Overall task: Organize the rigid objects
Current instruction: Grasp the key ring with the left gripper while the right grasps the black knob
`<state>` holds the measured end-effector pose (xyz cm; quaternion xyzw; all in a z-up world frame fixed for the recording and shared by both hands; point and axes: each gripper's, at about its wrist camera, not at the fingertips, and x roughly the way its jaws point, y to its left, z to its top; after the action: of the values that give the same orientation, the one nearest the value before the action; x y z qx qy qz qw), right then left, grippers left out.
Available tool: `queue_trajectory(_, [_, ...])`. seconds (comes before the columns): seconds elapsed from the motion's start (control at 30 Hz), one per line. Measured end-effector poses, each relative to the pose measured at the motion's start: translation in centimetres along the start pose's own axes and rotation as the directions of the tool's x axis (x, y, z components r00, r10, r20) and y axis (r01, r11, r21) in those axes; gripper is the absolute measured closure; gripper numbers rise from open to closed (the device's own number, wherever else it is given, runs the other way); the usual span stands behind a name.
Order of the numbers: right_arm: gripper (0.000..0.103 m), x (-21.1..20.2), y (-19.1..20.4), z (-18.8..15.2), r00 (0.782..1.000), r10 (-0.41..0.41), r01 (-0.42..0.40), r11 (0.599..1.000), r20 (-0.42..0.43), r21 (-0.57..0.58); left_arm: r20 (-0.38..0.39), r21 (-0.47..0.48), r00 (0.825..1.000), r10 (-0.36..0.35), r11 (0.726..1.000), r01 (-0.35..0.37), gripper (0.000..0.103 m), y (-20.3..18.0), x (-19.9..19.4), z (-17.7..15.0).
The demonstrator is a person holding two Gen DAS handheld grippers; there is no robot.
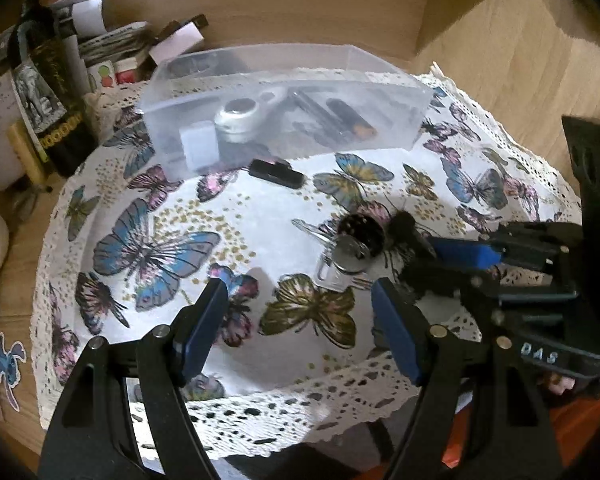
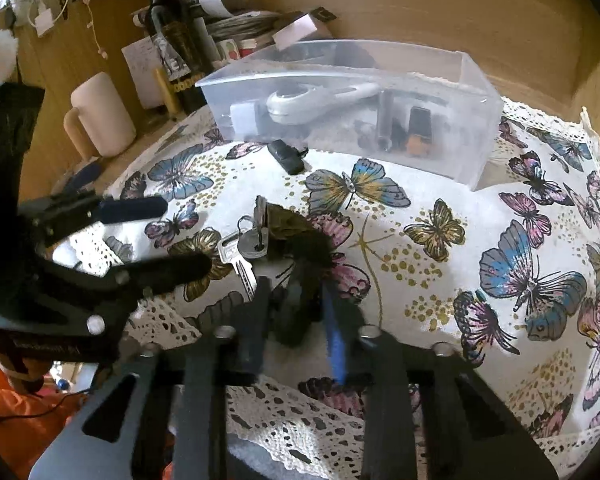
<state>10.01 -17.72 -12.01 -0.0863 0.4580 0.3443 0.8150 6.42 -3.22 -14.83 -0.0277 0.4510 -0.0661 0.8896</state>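
Observation:
A key bunch with a dark fob (image 1: 354,242) (image 2: 256,240) lies on the butterfly cloth (image 1: 260,216) (image 2: 440,264). My right gripper (image 2: 296,312) is shut on the dark fob attached to the keys; it shows in the left wrist view (image 1: 424,252) too. My left gripper (image 1: 300,300) is open and empty, just short of the keys; it also shows in the right wrist view (image 2: 172,236). A clear plastic box (image 1: 388,136) (image 2: 472,152) at the back holds a white magnifier, a white block and dark tubes. A small black fob (image 1: 276,174) (image 2: 288,156) lies in front of the box.
A dark bottle (image 1: 50,100) (image 2: 176,40), papers and small jars stand back left. A cream mug (image 2: 104,116) stands left of the cloth. Wooden walls (image 1: 500,52) close the back and right. The lace cloth edge hangs over the front.

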Motion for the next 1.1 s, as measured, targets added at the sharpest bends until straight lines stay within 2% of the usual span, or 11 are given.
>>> queue_trajectory(0.23, [0.083, -1.6, -1.0, -0.1, 0.997, -0.039, 0.038, 0.999, 0.060, 0.029, -0.063, 0.041, 0.997, -0.046, 0.998, 0.049, 0.020, -1.8, 1.6, -0.3])
queue_trajectory(0.33, [0.083, -2.4, -1.8, -0.1, 0.995, -0.058, 0.053, 0.997, 0.084, 0.052, -0.068, 0.075, 0.997, -0.037, 0.996, 0.042, 0.012, -2.6, 2.1, -0.3])
queue_trajectory(0.43, [0.083, -2.8, -2.6, -0.2, 0.993, -0.072, 0.065, 0.995, 0.096, 0.074, -0.062, 0.100, 0.998, -0.027, 0.994, 0.033, 0.012, -3.2, 2.6, 0.0])
queue_trajectory(0.53, [0.083, -2.9, -3.2, -0.3, 0.991, -0.083, 0.074, 0.993, 0.104, 0.091, -0.021, 0.136, 1.000, -0.006, 0.991, 0.009, 0.028, -3.8, 3.0, 0.1])
queue_trajectory(0.6, [0.083, -2.8, -3.5, -0.3, 0.991, -0.081, 0.071, 0.992, 0.104, 0.100, -0.003, 0.150, 1.000, -0.020, 0.988, 0.020, 0.041, -4.0, 3.0, 0.2])
queue_trajectory(0.9, [0.083, -3.1, -3.7, -0.2, 0.989, -0.079, 0.066, 0.992, 0.123, 0.105, 0.017, 0.074, 1.000, -0.026, 0.997, 0.025, 0.041, -2.7, 2.0, 0.2])
queue_trajectory(1.1, [0.083, -3.5, -3.7, 0.3, 0.985, -0.085, 0.068, 0.991, 0.152, 0.115, 0.097, -0.001, 0.995, -0.008, 1.000, 0.008, 0.042, -0.8, -0.8, 0.5])
